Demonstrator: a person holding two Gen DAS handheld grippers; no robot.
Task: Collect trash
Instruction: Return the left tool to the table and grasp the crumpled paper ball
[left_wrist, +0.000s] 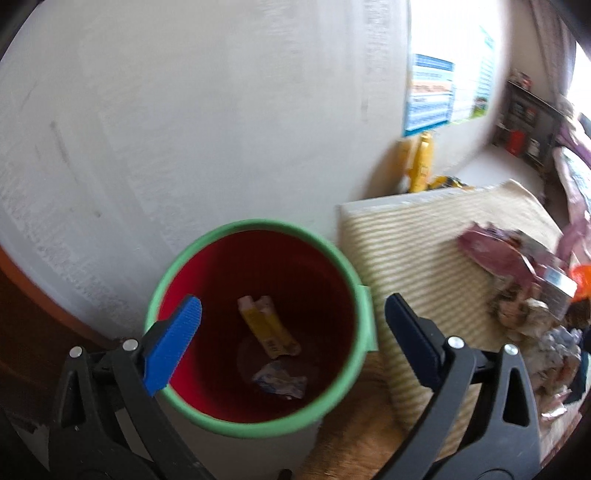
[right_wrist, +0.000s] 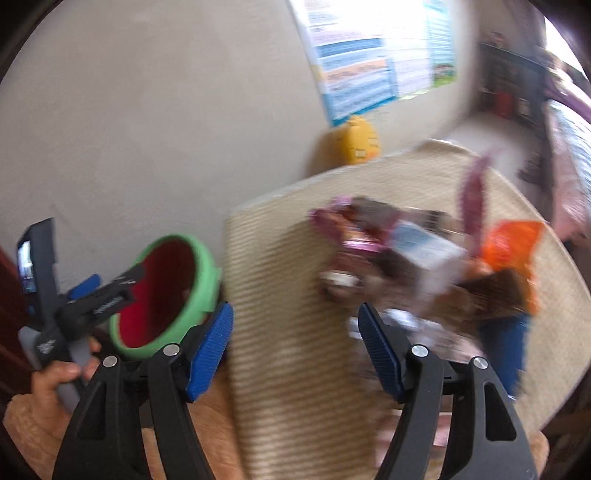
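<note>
The left gripper (left_wrist: 291, 325) is hanging released over the red bin (left_wrist: 258, 317); the right gripper (right_wrist: 295, 347), released, is nearing the trash pile (right_wrist: 417, 258).

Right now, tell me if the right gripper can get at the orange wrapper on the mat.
Probably yes. The right gripper is open and empty, and the orange wrapper lies atop the trash pile, nothing covering it. Blur hides exact clearance.
</note>
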